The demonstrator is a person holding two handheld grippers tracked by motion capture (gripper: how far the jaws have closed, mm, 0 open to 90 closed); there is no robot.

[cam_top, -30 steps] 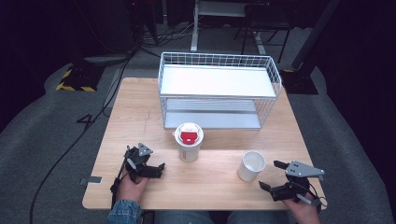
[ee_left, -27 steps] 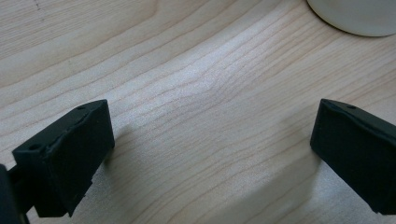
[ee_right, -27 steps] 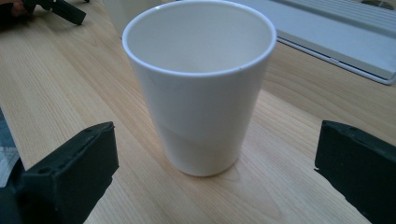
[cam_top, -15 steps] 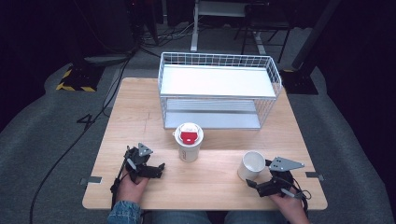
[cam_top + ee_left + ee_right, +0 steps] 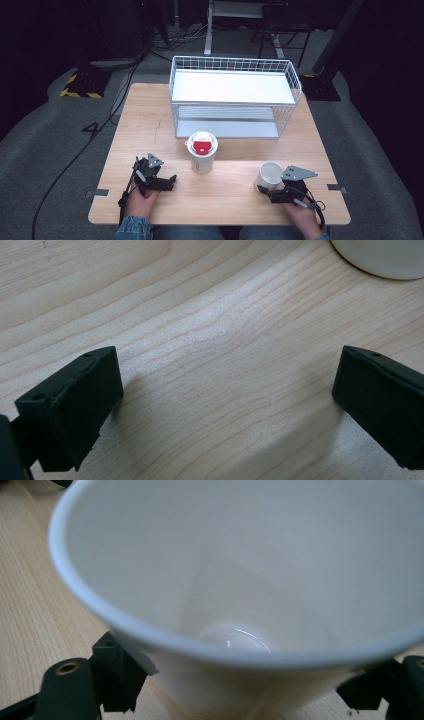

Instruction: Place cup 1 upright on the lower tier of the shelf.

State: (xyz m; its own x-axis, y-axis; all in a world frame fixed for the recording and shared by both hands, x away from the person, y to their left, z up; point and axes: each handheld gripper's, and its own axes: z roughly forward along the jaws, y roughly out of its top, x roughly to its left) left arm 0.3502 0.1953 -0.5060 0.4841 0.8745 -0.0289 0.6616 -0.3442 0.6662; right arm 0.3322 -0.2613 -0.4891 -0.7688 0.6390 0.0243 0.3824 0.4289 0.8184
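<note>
right gripper [image 5: 267, 191]: moved in from the table's [image 5: 150, 115] right edge, jaws just closed on white cup [image 5: 270, 175]
left gripper [image 5: 167, 181]: wide, nothing inside
next: likely lift the cup

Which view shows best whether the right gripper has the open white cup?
The right gripper view: the white cup sits between its jaws, both pressed on the wall. The high view shows the right gripper at the cup, contact hidden. The left gripper view doesn't help.
</note>
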